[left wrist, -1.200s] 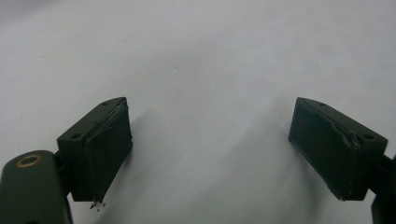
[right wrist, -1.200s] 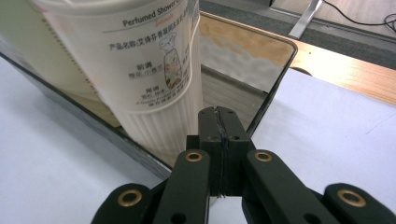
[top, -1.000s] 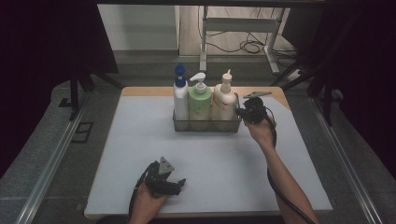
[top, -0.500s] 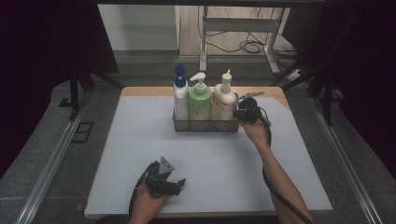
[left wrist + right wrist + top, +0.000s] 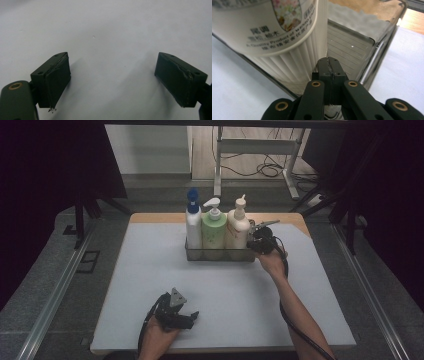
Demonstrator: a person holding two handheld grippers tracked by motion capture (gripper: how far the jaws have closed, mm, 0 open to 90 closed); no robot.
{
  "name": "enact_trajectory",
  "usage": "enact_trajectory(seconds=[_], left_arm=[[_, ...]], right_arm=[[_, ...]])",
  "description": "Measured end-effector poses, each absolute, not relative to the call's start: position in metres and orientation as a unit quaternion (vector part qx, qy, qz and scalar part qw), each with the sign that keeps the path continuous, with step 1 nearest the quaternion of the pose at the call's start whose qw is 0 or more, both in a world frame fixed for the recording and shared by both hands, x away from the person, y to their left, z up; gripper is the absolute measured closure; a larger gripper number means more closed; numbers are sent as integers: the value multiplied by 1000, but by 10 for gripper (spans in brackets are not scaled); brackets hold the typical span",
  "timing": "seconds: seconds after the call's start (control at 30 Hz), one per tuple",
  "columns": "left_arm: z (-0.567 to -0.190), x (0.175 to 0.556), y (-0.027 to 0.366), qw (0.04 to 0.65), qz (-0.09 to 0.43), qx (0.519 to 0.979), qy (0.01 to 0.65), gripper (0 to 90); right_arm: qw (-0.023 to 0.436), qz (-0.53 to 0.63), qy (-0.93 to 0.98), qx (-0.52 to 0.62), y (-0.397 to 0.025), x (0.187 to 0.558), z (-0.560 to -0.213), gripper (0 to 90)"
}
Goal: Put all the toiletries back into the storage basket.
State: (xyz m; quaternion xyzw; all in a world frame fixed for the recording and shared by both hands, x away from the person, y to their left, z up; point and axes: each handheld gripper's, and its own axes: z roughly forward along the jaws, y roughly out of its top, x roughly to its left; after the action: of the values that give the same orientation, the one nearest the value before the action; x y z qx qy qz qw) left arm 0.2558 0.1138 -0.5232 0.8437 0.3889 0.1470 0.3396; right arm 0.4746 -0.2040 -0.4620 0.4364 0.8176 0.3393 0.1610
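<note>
A metal basket (image 5: 220,254) at the back middle of the white mat holds three pump bottles in a row: a blue-capped one (image 5: 193,222), a green one (image 5: 214,227) and a white ribbed one (image 5: 238,226). My right gripper (image 5: 256,240) is at the basket's right end. In the right gripper view its jaws are pressed together at the front right corner of the basket (image 5: 362,50), right beside the white bottle (image 5: 287,50); they seem to pinch the rim, which runs under them. My left gripper (image 5: 186,316) rests near the mat's front edge, open over bare mat (image 5: 107,45).
The white mat (image 5: 150,285) covers most of a wooden table, whose bare strip (image 5: 295,218) shows behind the basket. Metal rails run along both sides of the table. A desk frame and cables (image 5: 265,167) stand on the floor beyond.
My right gripper has moved a little left, in against the basket's right end. The left gripper and the bottles have stayed where they were.
</note>
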Motion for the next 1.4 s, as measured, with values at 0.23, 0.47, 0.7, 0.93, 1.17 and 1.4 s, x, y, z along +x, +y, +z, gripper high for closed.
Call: enact_trajectory(seconds=[0.23,0.47,0.7,0.93,1.17,1.4], left_arm=[[-523,256,114,340,147,844,389,131],[-523,256,114,341,147,843,390,131],[-523,256,114,341,146,843,390,131],[-523,256,114,341,147,843,390,130],[-523,256,114,341,146,843,390,130],[-523,256,114,340,146,843,389,130]], right_arm=[[155,341,824,424,-196,473,-462,894],[157,341,829,414,-190,471,-460,888],[154,357,822,415,-192,472,-450,893],[147,362,821,416,-191,468,-445,895],[143,361,825,410,-189,465,-444,895],[143,366,823,410,-191,466,-445,873]])
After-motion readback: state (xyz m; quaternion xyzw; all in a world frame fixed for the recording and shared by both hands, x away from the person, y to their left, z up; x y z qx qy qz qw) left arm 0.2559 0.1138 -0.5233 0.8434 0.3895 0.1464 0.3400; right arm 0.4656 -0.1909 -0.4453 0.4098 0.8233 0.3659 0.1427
